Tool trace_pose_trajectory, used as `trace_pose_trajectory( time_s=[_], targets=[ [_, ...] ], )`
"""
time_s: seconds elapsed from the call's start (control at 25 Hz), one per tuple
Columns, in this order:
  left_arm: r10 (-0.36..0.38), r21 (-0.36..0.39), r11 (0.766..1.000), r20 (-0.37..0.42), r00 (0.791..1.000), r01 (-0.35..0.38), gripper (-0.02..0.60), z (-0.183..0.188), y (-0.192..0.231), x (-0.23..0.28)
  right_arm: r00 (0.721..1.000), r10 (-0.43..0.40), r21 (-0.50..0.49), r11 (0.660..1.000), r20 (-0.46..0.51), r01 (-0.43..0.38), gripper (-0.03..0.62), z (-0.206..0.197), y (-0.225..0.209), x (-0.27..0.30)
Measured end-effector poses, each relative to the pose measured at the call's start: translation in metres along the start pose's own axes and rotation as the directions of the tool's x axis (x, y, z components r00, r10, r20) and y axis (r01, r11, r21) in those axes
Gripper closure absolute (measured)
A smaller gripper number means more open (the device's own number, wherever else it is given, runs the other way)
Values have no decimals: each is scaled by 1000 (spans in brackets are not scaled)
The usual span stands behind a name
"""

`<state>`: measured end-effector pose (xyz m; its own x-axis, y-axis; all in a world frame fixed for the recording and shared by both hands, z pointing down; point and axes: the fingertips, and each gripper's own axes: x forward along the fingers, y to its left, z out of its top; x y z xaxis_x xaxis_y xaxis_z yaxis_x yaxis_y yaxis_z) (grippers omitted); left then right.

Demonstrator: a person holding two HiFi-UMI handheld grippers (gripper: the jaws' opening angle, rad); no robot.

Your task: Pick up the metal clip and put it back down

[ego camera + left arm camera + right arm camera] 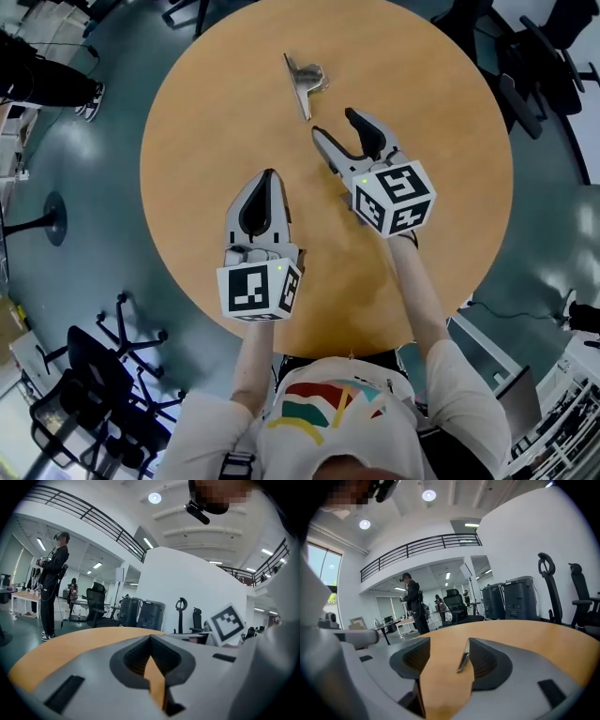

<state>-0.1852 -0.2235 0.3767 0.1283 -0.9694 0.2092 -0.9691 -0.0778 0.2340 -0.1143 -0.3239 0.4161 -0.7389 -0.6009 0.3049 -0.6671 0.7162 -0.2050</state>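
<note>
Fingers spread on the right gripper (334, 122), just short of the metal clip (306, 80) (left gripper (270, 175): pressed together).

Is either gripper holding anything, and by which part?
Nothing is held. The metal clip lies on the table ahead of the open right gripper; the left gripper is shut and empty.

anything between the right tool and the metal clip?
Nothing. Only bare table separates the open right tool from the metal clip. That is clear in the head view, and the right gripper view shows the same.
</note>
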Motion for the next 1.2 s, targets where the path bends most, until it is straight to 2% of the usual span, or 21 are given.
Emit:
trace_pose_trajectory(
  time_s=[0.16, 0.32, 0.52, 0.64, 0.68, 0.72, 0.8, 0.96, 1.2],
  targets=[
    [-11, -19, 1000, -37, 999, 10, 538, -24, 10, 30, 997, -51, 40, 998, -63, 53, 353, -17, -51, 68],
    [-4, -45, 999, -62, 998, 1, 538, -42, 27, 58, 982, -93, 59, 993, -164, 104, 353, -37, -86, 125],
    [16, -87, 996, -86, 996, -23, 538, -61, 35, 76, 975, -75, 138, 985, -211, 106, 355, -49, -100, 153],
    [30, -49, 998, -93, 995, -34, 538, -69, 36, 83, 969, -95, 98, 988, -227, 119, 355, -48, -101, 157],
    [36, -24, 999, -97, 995, -39, 538, -73, 37, 85, 968, -101, 76, 990, -228, 121, 368, -49, -100, 159],
    [43, -9, 999, -99, 994, -44, 538, -75, 39, 86, 969, -103, 63, 991, -225, 120, 442, -48, -97, 160],
    [50, -16, 999, -97, 994, -52, 538, -74, 44, 86, 974, -88, 68, 992, -210, 104, 486, -45, -90, 162],
    [58, -23, 998, -83, 995, -60, 538, -64, 47, 84, 979, -79, 80, 992, -188, 96, 507, -38, -86, 163],
    [54, -7, 998, -35, 998, -54, 538, -45, 46, 79, 989, -103, 23, 994, -109, 106, 525, -8, -76, 145]
  ],
)
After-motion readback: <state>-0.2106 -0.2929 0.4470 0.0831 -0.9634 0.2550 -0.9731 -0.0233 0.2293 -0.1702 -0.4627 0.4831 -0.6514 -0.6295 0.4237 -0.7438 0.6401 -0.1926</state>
